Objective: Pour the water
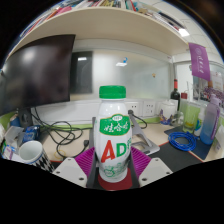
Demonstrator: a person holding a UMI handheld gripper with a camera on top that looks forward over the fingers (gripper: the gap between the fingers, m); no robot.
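A dark monitor (40,68) fills the far left above a cluttered desk (160,150), with a pale wall behind. Nearer, at the centre, stands a white AD bottle (114,140) with a green cap (upright, its label showing a green patch above red and blue letters). It sits between the fingers of the gripper (113,170), whose purple pads (86,160) press against its lower sides, so the fingers are closed narrow around it. To the near left sits a white cup (30,152). At the far right stand a dark bottle (175,98) and a coil of blue cable (182,140).
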